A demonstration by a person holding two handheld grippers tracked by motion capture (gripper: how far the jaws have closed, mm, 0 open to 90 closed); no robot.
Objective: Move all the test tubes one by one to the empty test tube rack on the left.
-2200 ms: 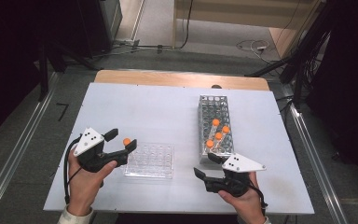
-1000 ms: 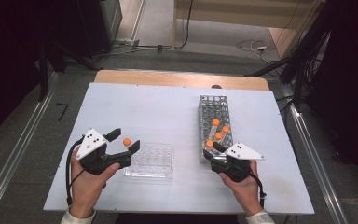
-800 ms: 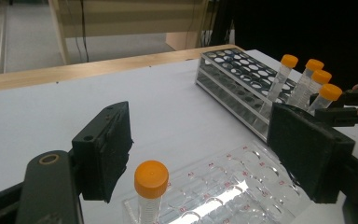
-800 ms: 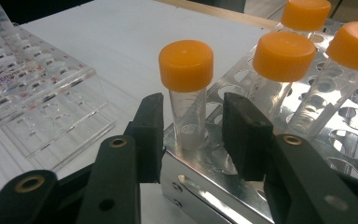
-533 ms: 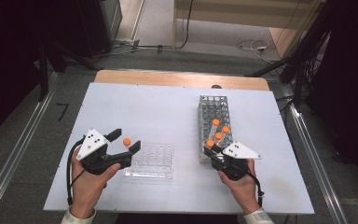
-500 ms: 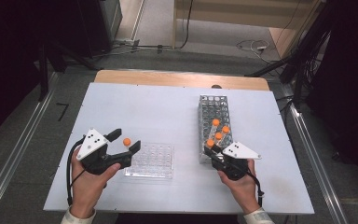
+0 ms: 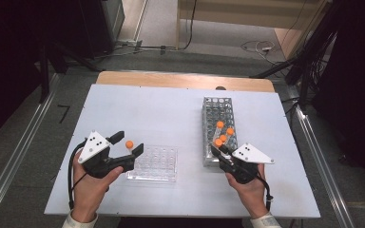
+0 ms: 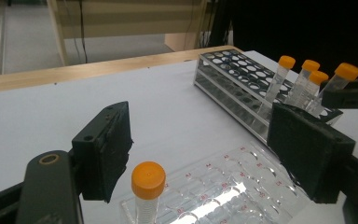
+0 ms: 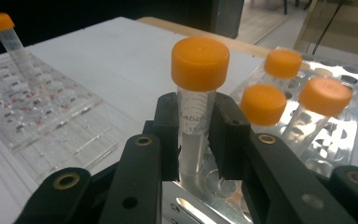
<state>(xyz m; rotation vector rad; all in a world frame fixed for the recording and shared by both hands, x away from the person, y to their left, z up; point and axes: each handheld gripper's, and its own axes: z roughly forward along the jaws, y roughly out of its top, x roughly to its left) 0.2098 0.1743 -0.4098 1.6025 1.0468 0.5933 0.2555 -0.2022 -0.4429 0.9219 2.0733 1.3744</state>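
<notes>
A clear plastic well rack (image 7: 159,164) lies at the front left of the white table. One orange-capped tube (image 8: 148,179) stands at its left corner. My left gripper (image 7: 130,141) is open, one jaw on each side of that tube and neither touching it. A metal grid rack (image 7: 217,107) stands to the right with three orange-capped tubes (image 7: 224,132) in its near end. My right gripper (image 9: 199,135) is shut on a fourth orange-capped tube (image 9: 200,63) at the rack's near left corner, its pads pressing the clear body below the cap.
The white table (image 7: 147,109) has a wooden strip (image 7: 180,80) along its far edge. Metal rails run down both sides. Dark stands and cables (image 7: 261,47) sit on the floor beyond the table. Bare tabletop stretches behind the clear rack.
My right gripper moved forward from the table's front to the metal rack and closed on the nearest tube. The left gripper stayed around its tube.
</notes>
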